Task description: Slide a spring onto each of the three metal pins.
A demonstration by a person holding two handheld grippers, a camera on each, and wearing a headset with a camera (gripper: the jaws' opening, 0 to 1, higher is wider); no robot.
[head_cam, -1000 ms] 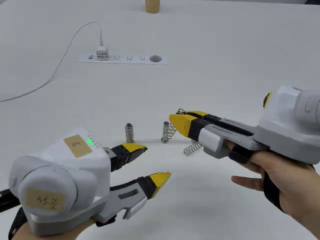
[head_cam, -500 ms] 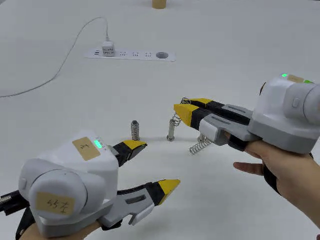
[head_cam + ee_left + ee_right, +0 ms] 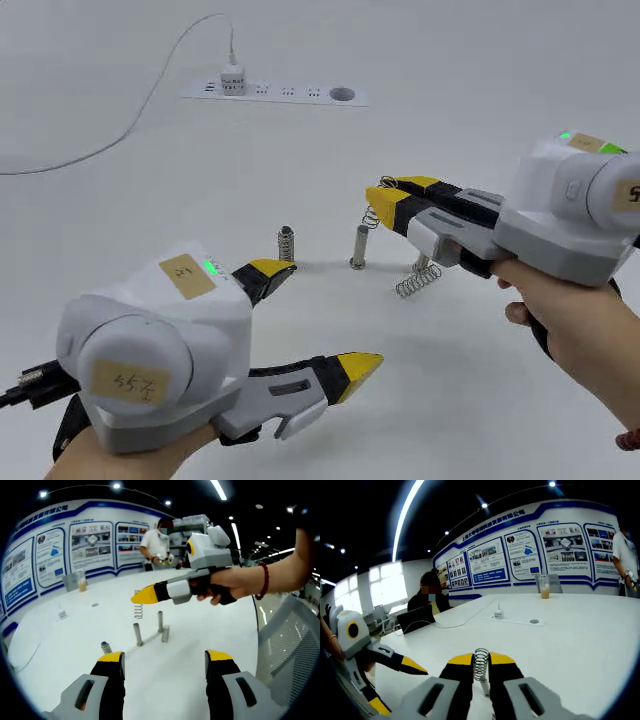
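My right gripper (image 3: 388, 196) is shut on a small metal spring (image 3: 373, 215), which hangs just above and to the right of a bare middle pin (image 3: 360, 247). In the right gripper view the spring (image 3: 480, 664) stands upright between the closed jaws. To the left, a short pin (image 3: 286, 243) carries a spring. A loose spring (image 3: 418, 281) lies beside the third pin (image 3: 160, 622), which the right gripper partly hides in the head view. My left gripper (image 3: 315, 318) is open and empty, in front of the pins, with nothing between its tips in the left gripper view (image 3: 166, 656).
A white power strip (image 3: 275, 92) with a plugged-in charger and cable lies at the far side of the white table (image 3: 480, 380). A cup (image 3: 543, 586) stands further back. People are beyond the table in both gripper views.
My right gripper has lifted the spring higher above the middle pin. The head camera has shifted, and my left gripper stays open in about the same place.
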